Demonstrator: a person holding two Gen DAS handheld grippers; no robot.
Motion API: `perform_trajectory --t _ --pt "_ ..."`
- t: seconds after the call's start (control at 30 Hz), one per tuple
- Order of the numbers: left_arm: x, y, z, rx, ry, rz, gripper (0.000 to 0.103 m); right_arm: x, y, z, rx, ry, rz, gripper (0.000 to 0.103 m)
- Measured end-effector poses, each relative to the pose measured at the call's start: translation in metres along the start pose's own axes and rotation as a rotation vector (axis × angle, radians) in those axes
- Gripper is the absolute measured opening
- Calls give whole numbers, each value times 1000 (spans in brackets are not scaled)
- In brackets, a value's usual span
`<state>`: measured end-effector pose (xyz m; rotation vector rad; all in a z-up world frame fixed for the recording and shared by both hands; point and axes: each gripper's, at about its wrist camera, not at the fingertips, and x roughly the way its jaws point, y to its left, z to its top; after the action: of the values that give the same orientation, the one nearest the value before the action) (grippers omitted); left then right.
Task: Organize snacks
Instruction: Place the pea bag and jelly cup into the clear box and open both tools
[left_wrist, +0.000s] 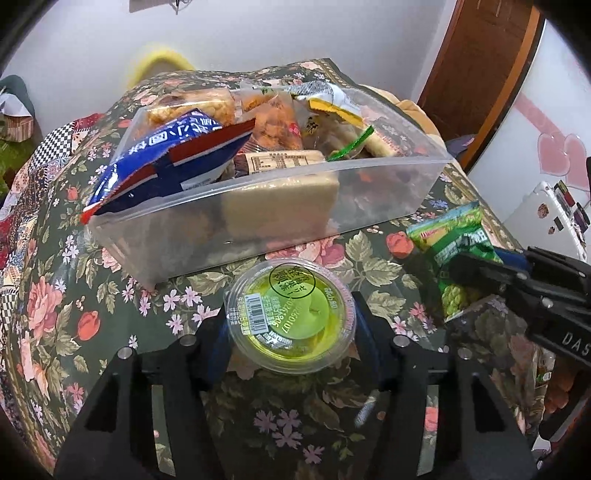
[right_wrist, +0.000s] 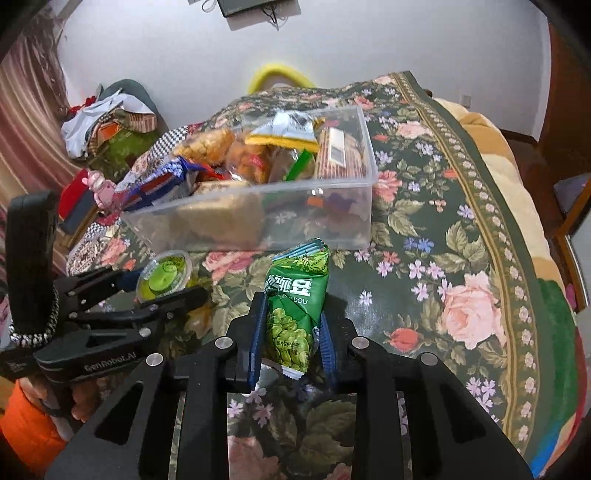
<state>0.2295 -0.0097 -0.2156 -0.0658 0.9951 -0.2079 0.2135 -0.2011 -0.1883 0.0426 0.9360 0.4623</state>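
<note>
A clear plastic bin (left_wrist: 391, 177) full of snack packets stands on the floral tablecloth; it also shows in the right wrist view (right_wrist: 332, 192). My left gripper (left_wrist: 291, 328) is shut on a green jelly cup (left_wrist: 291, 317), just in front of the bin. The cup and left gripper also show in the right wrist view (right_wrist: 164, 277). My right gripper (right_wrist: 291, 332) is shut on a green pea snack packet (right_wrist: 295, 299), held upright near the bin's front. The packet also shows in the left wrist view (left_wrist: 454, 251) at the right.
A blue and red bag (left_wrist: 166, 155) sticks out over the bin's left end. The floral tablecloth (right_wrist: 461, 258) covers the table, whose edge curves along the right. Clothes and a bag (right_wrist: 110, 122) lie beyond the table at the left.
</note>
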Motion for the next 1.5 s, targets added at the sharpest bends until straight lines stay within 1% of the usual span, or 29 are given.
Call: perform_trajectory --t 0.13,0.27,0.47,0.6,0.8,0.97,1.1,1.37,1.4,1.5 --pt "-16 -4 3 7 -37 0 57 -9 3 9 0 -37 7 24" --pt "-37 -3 13 -8 -88 -4 57 -19 5 20 0 -81 15 24" --pt "-60 -8 40 -12 -169 -13 57 -24 10 38 -18 -133 22 24" --pt "-66 -9 61 -10 -211 -2 57 -24 14 52 -30 -167 27 24" --pt "-64 -2 85 -21 -244 12 57 -16 23 71 -67 -200 32 24" --pt "-48 3 102 -20 -239 29 57 -1 21 86 -84 -203 15 24" --pt "-27 11 111 -36 -213 22 57 12 16 93 -84 -183 14 24" --pt "10 20 115 -50 -142 14 57 37 9 94 -85 -128 16 25" --pt "13 20 114 -49 -137 11 57 38 9 93 -88 -127 13 25" --pt "13 16 113 -31 -140 33 58 41 6 92 -83 -115 9 26"
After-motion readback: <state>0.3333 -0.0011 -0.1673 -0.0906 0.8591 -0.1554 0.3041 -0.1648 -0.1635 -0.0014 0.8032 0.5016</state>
